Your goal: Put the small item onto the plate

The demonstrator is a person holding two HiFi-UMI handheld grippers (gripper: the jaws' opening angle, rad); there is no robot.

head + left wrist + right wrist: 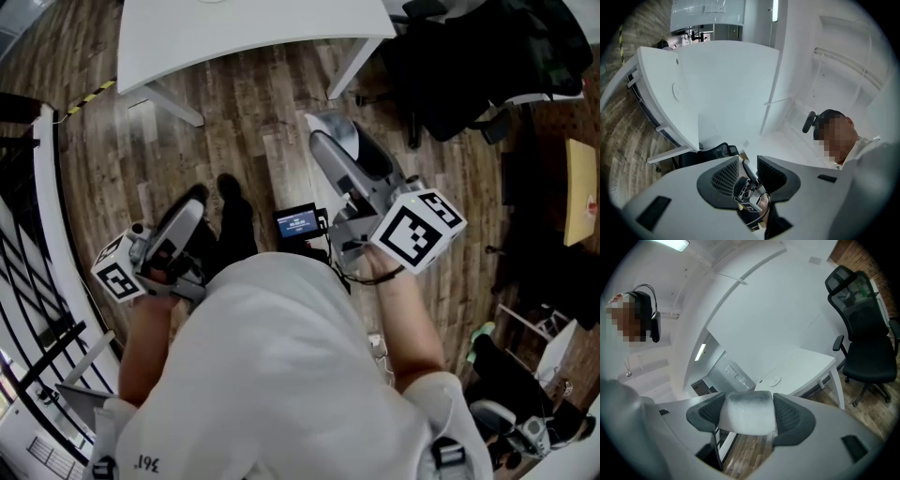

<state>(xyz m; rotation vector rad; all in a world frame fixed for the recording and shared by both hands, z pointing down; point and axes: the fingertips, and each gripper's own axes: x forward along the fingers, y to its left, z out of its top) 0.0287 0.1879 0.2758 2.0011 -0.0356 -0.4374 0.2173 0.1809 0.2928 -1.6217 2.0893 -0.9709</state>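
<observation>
floor: brown wood-plank floor (244, 122). The person stands on it, and the desk is well apart from them, so I'd guess a walk-up comes before any placing.
desk: white flat-top desk (806, 366) on white legs, its top bare apart from the plate.
chair: black mesh office chair (862, 333) beside one end of the desk, out of the likely path.
right gripper: right gripper (747, 401) has both jaws pressed onto the block, which fills the gap between the pads. It's held up at chest level and aimed at the desk, probably to keep the target in sight.
left gripper: left gripper (747, 161) has its jaws slightly apart with nothing between them; only the other gripper shows through the gap. It's held low by the torso and idle, since the job needs one hand.
plate: round white plate (774, 380), flat on the desk toward one end and close to its edge; nothing visible on it.
block: small frosted-white soft-looking block (746, 423), in the air in the right jaws and well apart from the plate. Not yet placed.
</observation>
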